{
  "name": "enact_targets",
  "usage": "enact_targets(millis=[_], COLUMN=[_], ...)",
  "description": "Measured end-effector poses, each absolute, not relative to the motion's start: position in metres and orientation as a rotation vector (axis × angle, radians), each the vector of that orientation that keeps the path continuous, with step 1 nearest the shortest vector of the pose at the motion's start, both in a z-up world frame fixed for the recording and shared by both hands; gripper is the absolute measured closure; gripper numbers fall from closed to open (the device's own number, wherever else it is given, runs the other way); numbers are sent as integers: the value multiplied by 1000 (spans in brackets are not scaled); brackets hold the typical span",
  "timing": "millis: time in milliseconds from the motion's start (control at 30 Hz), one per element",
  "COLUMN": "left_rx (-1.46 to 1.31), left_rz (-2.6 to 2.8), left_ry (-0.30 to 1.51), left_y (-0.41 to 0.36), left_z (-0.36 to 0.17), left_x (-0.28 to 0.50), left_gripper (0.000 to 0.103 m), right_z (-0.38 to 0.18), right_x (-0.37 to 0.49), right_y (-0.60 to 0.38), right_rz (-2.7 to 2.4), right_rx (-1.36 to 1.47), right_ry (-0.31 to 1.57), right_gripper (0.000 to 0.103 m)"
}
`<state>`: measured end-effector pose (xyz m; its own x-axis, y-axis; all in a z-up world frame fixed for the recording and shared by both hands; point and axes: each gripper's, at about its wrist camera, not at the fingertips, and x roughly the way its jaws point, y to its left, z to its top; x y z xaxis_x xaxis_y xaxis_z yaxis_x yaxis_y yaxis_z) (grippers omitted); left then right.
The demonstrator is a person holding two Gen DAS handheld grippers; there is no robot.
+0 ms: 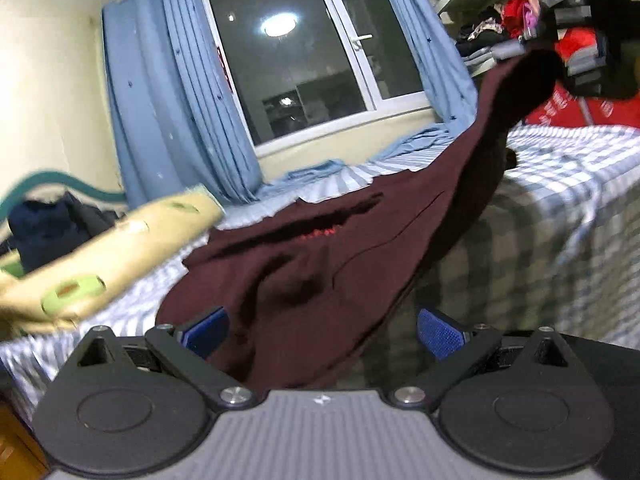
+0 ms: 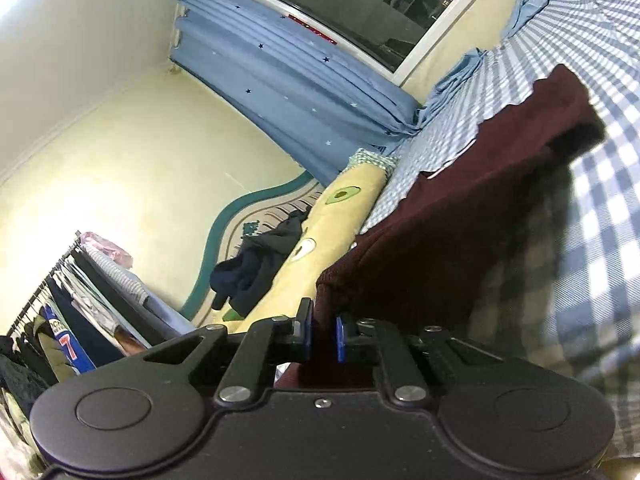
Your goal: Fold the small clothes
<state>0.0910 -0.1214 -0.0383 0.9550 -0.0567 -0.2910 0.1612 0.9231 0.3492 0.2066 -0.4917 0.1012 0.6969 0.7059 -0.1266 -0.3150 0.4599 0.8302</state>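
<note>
A dark maroon garment (image 1: 320, 264) lies stretched over the blue-and-white checked bed (image 1: 560, 200). My left gripper (image 1: 320, 332) is open, its blue pads (image 1: 438, 330) wide apart, with a fold of the garment hanging between them. The right gripper shows at the upper right of the left wrist view (image 1: 560, 40), holding the garment's far end lifted. In the right wrist view my right gripper (image 2: 322, 336) is shut on an edge of the maroon garment (image 2: 460, 208), which runs away over the bed (image 2: 600, 200).
A long yellow avocado-print pillow (image 1: 108, 256) lies along the bed's left side, also in the right wrist view (image 2: 320, 232). Blue curtains (image 1: 172, 100) and a window (image 1: 304, 52) stand behind. Clothes hang on a rack (image 2: 60, 320). Shelves with clothes (image 1: 492, 32) are at right.
</note>
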Motion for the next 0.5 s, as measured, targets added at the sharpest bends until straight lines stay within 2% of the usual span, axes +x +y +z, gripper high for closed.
enact_targets(millis=[167,267,333,433,500], left_rx=[455,489,492,496,495], left_rz=[-83,-94,-133,-219,-285], left_ry=[304,306,300,285,281], left_y=[-142,-140,-135,-125,-121], left_z=[-49,-46,-41,-32,-26], left_x=[121,131,131,127,123], left_gripper=[1,24,32,63,88], right_z=[103,101,97,88,82], right_x=[209,206,198,186,177], right_y=[-495,-495,-496,-500,-502], right_rz=[657,642,624,586,554], right_rx=[916,911,899,892,878], right_ry=[486,491,499,508,520], right_gripper=[91,91,91,92,92])
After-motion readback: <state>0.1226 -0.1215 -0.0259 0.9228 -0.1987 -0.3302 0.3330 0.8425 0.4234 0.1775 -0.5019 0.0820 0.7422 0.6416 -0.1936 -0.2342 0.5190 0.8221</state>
